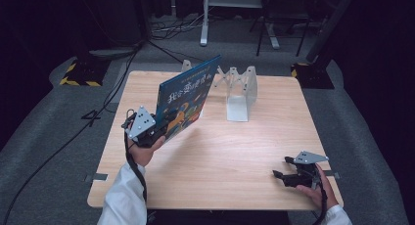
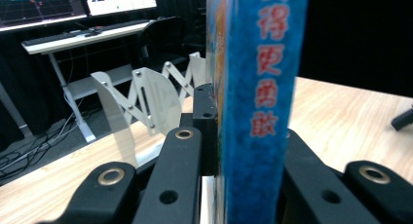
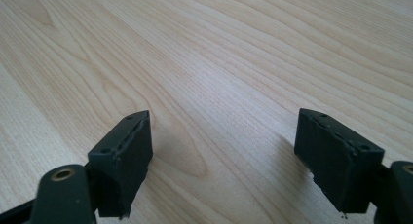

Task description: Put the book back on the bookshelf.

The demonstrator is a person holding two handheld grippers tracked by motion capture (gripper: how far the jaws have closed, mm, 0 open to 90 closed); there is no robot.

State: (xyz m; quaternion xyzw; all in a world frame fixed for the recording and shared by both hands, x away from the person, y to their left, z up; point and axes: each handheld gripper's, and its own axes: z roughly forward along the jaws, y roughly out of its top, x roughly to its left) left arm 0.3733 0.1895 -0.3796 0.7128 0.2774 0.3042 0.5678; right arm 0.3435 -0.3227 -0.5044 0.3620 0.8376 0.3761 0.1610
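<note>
Carefully now: the left gripper pinches the blue book upright above its jaws; steer its lower edge between the rack plates ahead, while the right gripper rests spread

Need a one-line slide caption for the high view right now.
Left gripper lifts a blue picture book above the wooden table near the white expandable rack; right gripper rests open.
</note>
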